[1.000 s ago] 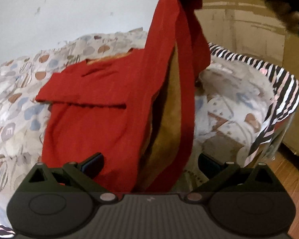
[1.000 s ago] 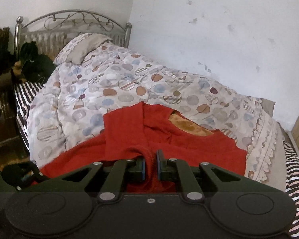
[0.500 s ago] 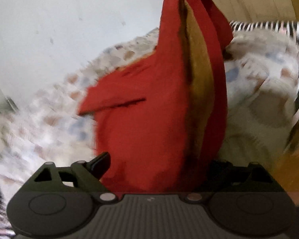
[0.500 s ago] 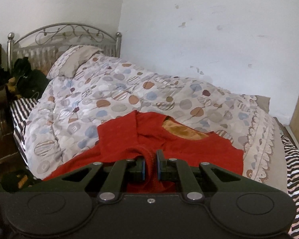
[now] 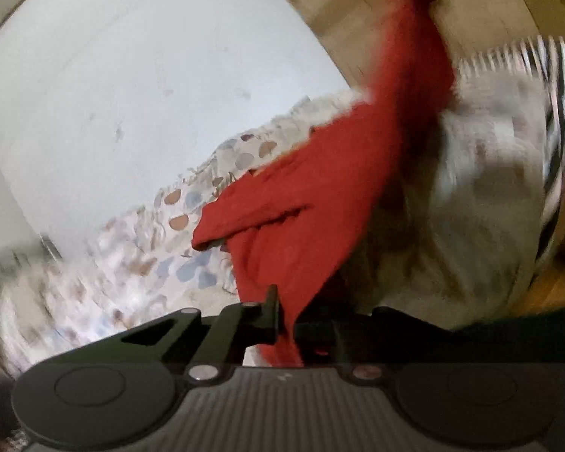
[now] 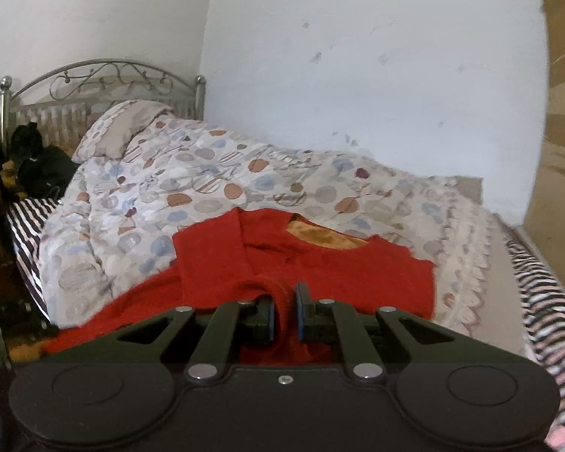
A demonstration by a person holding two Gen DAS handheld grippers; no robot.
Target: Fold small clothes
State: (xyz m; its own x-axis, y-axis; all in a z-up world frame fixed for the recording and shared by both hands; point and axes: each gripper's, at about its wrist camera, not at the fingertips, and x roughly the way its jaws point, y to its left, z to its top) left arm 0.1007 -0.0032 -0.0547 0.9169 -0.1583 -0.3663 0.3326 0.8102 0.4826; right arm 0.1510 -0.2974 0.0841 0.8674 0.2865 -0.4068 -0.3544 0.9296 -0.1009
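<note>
Red fuzzy knit garment pinched in both claws over dotted quilt

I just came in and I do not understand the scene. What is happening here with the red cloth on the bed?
A person is folding a red sweater on a bed, over a dotted quilt. The right gripper is shut on a fold of the sweater. The left gripper is shut on another part of it; its view is blurred. The sweater is not yet folded flat.
</note>
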